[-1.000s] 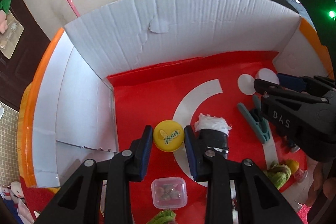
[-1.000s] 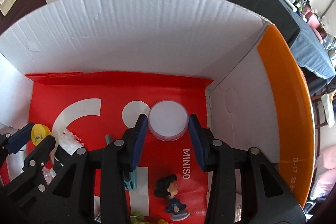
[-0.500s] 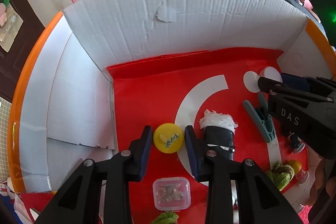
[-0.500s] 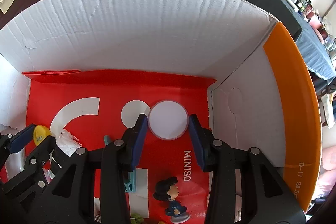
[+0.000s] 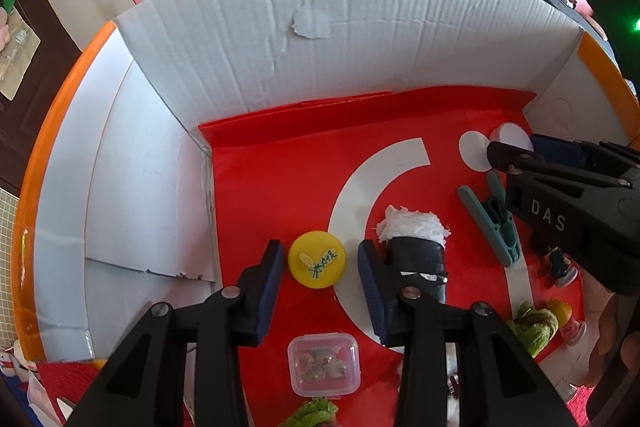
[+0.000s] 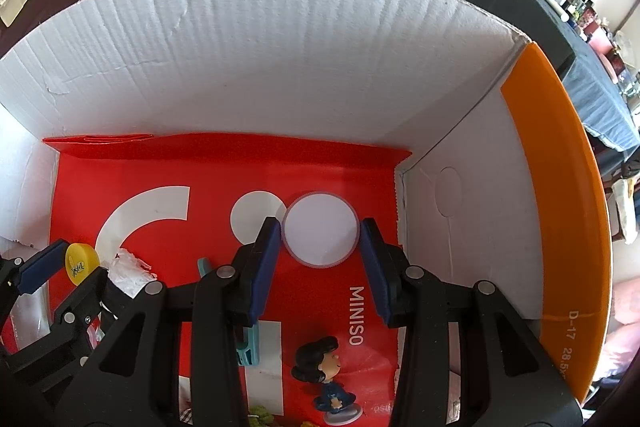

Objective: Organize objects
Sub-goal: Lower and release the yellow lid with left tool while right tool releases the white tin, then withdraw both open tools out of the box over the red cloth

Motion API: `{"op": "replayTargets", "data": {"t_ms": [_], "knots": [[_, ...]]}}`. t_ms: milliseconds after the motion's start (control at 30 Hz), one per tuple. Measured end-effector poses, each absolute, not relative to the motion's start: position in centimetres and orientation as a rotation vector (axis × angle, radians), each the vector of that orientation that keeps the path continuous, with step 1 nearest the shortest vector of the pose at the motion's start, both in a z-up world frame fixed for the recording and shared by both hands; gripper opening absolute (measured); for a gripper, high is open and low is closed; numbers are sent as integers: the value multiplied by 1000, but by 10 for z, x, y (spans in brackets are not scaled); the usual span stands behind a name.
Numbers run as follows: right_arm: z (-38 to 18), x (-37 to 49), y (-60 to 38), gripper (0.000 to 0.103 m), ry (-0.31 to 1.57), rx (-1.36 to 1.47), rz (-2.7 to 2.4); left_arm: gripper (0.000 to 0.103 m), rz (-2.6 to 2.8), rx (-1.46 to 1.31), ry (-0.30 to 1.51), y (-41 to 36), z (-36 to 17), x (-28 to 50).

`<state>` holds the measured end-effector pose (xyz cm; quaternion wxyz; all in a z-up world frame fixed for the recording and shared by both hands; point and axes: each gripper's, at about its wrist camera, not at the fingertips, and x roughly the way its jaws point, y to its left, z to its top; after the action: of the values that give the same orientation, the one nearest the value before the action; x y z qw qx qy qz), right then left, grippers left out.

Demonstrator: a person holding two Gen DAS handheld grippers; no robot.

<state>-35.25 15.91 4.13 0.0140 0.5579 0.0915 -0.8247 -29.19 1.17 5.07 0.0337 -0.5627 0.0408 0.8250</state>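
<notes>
Left gripper point(image 5: 320, 263) over yellow cap point(image 5: 317, 259) on red liner point(image 5: 280, 187) of cardboard box point(image 5: 360, 27); jaws just been opening, cap between, gaps both sides. Right gripper point(image 6: 320, 239) straddles white round lid point(image 6: 320, 229) near right wall, pads not pressing.

The box floor point(image 5: 280, 187) is covered in red, marked with a white arc and a white dot; its walls point(image 6: 280, 67) are seen as white corrugated card — edged in orange. A yellow cap point(image 5: 317, 259) is printed with green characters. A teal clip point(image 5: 492, 223), a white round lid point(image 6: 320, 229), and a black roll topped in white point(image 5: 416, 247) are shown. Blue pads are carried on black jaws.
</notes>
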Motion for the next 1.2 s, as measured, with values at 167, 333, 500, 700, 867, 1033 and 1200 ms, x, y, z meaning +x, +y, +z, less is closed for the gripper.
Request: {"op": "replayTargets", "data": {"t_ms": [167,333,500,700,867,1033,1200], "knots": [[41,-347,154,40,301,1733,-2573,41,2539,-1727,116,7,53,-290],[45,-341,152,40,281,1720,-2579,41,2543,-1724,120,5,57,-284],[53,-343,153,40,290,1701,-2581,41,2558,-1705,121,5,68,-275],[73,-342,158,40,282,1649,-2591,41,2576,-1671,92,5,88,-249],[96,-324,156,47,267,1593,-2604,41,2604,-1636,87,21,102,-238],[116,-309,158,49,261,1542,-2616,43,2618,-1589,71,25,126,-220],[137,-299,171,60,208,1486,-2622,53,2651,-1501,82,18,133,-241]]}}
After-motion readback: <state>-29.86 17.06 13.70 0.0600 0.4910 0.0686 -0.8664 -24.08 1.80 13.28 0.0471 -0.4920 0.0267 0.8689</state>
